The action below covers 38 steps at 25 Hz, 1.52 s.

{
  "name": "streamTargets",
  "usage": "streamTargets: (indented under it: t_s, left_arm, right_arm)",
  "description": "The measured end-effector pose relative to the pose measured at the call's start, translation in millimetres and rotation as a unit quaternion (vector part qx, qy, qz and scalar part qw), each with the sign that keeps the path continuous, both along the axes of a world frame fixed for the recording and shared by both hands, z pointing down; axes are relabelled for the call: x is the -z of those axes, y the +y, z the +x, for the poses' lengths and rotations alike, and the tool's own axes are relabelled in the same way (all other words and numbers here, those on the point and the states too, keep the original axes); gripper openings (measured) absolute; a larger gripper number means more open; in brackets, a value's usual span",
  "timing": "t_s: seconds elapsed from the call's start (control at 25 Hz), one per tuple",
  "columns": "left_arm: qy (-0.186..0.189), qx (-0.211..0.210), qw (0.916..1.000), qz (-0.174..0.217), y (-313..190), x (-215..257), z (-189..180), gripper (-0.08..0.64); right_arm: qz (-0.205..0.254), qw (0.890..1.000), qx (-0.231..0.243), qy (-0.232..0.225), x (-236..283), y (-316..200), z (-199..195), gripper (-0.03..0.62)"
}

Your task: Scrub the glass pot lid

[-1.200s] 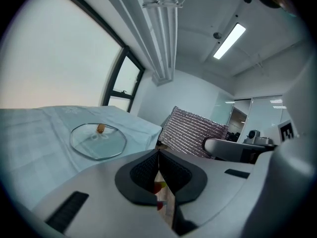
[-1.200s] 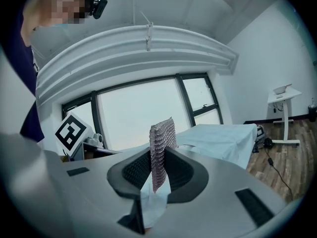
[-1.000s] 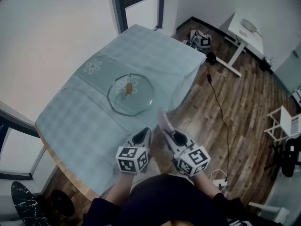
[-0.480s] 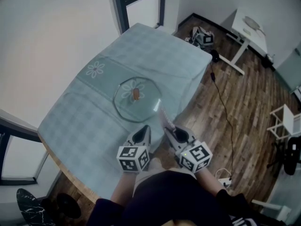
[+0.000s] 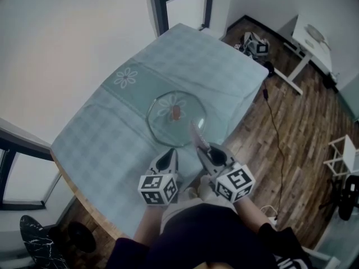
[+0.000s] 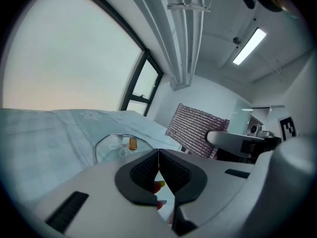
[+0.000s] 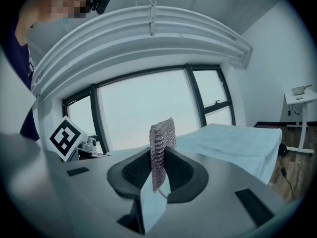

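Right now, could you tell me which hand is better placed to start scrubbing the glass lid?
The right. The right gripper clamps the mesh cloth, which points toward the near edge of the lid. The left gripper is shut and empty, so it could probably only steady the lid.

Checked cloth (image 5: 101,136) covers the table (image 5: 72,190); glass pot lid (image 5: 167,126) rests on it.

Glass lid (image 5: 175,122) on checked tablecloth (image 5: 101,144); left gripper (image 5: 169,159) beside right gripper (image 5: 205,152), latter holding mesh cloth (image 5: 196,135).
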<state>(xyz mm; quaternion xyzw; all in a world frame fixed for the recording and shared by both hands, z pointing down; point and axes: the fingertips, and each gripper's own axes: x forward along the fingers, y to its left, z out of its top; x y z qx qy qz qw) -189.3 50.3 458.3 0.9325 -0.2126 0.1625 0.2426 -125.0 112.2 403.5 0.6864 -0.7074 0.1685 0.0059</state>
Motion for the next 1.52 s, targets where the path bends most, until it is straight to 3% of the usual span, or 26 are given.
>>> streamTargets:
  t_s: [0.24,0.6,1.08,1.52]
  left_arm:
    - [-0.006,0.032,0.9995,-0.004,-23,-3,0,0.005]
    - [-0.010,0.114,0.9934,-0.010,-76,-9,12,0.005]
    - [-0.027,0.200,0.9789,-0.030,-119,-25,28,0.005]
    - [-0.048,0.269,0.9604,-0.053,-145,-48,25,0.005]
  right_arm:
    - [-0.007,0.999,0.032,-0.008,-5,-35,5,0.071]
    - [-0.019,0.995,0.093,-0.002,-11,-94,40,0.071]
    - [-0.059,0.985,0.163,0.020,-35,-165,84,0.071]
    - [-0.087,0.972,0.217,0.030,-69,-224,97,0.071]
